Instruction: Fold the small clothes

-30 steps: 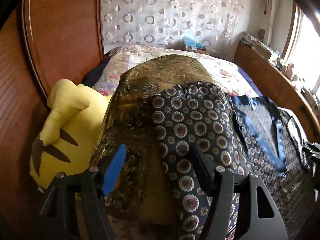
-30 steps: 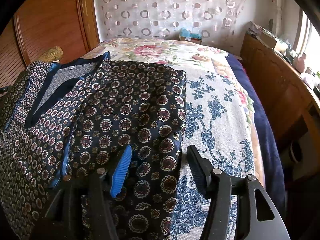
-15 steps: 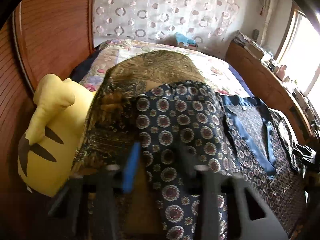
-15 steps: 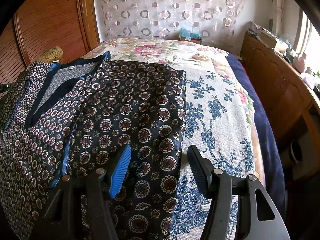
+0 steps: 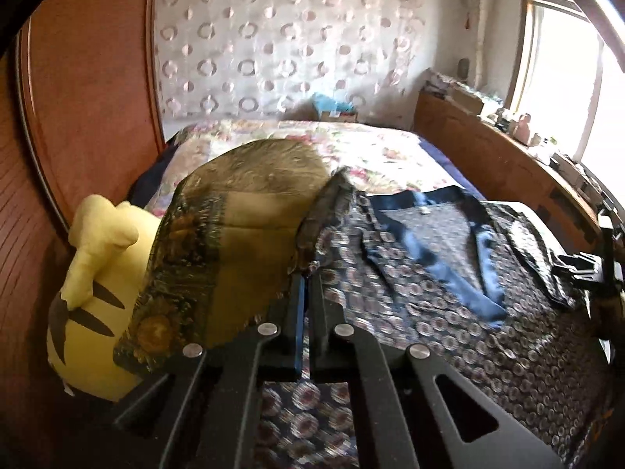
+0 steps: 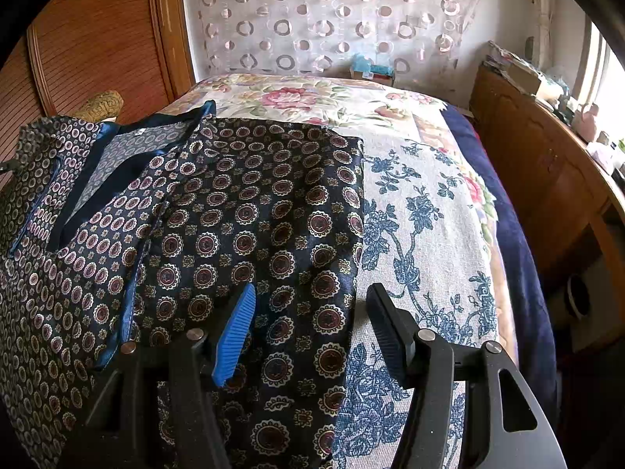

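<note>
Garment: a dark navy medallion-print shirt (image 6: 250, 234) with a blue satin collar (image 5: 441, 273), spread on the bed (image 6: 422, 203) in front of both tools.
Left hand-held gripper (image 5: 308, 285): its jaws have just been closing and are now clenched on the edge of the shirt's left sleeve (image 5: 324, 215), which rises from the fingertips as a thin raised ridge of cloth.
Right hand-held gripper (image 6: 308, 312): released, jaws apart, poised just above the shirt's right sleeve (image 6: 273, 211) with nothing pinched; that sleeve's outer edge lies between the blue pad and the black one.
Beside the left tool: a gold-brown patterned pillow (image 5: 242, 234) to its left, and a yellow plush toy (image 5: 90, 273) further left against the wooden headboard.
Done so far: the shirt lies laid out front-up, collar away from the tools; the left sleeve looks lifted off the pillow, though blur makes the exact fold line hard to read.
Left to do: by my reading, nearly everything. The left sleeve needs carrying inward over the body, the right sleeve is still flat and unfolded, and the lengthwise folds have not begun.
</note>
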The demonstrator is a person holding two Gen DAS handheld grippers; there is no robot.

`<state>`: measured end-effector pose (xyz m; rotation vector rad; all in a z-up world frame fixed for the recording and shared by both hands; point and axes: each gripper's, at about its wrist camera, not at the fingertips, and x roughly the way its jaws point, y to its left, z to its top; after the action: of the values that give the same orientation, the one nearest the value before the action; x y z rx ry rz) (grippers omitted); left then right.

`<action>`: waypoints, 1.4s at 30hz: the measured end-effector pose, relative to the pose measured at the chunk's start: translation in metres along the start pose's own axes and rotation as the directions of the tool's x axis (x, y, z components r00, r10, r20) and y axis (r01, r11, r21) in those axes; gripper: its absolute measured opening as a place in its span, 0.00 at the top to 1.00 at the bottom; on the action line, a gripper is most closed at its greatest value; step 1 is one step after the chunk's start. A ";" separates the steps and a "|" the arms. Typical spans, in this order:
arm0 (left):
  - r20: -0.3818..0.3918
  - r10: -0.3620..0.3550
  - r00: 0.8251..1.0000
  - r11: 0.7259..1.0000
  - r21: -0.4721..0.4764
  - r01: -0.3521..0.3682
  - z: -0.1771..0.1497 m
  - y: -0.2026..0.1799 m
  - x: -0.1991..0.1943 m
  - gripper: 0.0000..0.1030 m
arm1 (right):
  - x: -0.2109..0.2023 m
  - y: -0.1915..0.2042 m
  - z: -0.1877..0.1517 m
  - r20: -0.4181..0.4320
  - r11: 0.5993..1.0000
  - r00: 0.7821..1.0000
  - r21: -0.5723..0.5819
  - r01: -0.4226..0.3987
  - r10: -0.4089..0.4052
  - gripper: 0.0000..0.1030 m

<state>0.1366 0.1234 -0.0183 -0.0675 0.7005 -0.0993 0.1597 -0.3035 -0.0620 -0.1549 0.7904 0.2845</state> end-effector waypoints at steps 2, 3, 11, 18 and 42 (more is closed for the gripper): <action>0.016 -0.009 1.000 1.000 0.012 0.008 -0.005 -0.008 -0.008 0.98 | 0.001 0.000 0.001 -0.003 1.000 1.000 0.001 -0.017 0.017 0.36; 0.022 -0.013 1.000 1.000 0.018 0.012 -0.007 -0.011 -0.011 0.98 | 0.002 0.000 0.003 -0.008 1.000 1.000 -0.003 -0.024 0.024 0.35; 0.042 -0.017 0.999 0.998 0.058 0.015 -0.017 -0.030 -0.021 0.98 | 0.029 -0.007 0.038 -0.058 1.000 0.998 0.007 -0.022 0.023 0.38; 0.075 -0.033 0.997 0.999 0.035 0.031 -0.027 -0.032 -0.036 0.98 | 0.049 -0.009 0.066 -0.083 0.999 0.996 0.031 -0.021 0.023 0.59; 0.150 0.055 0.987 0.994 -0.100 -0.040 -0.103 0.015 -0.126 0.98 | -0.131 0.028 -0.058 0.201 0.976 0.959 -0.123 -0.178 0.201 0.98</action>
<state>-0.0246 0.1498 -0.0173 -0.1495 0.5528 -0.0139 0.0242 -0.3166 -0.0089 -0.1440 0.5779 0.5165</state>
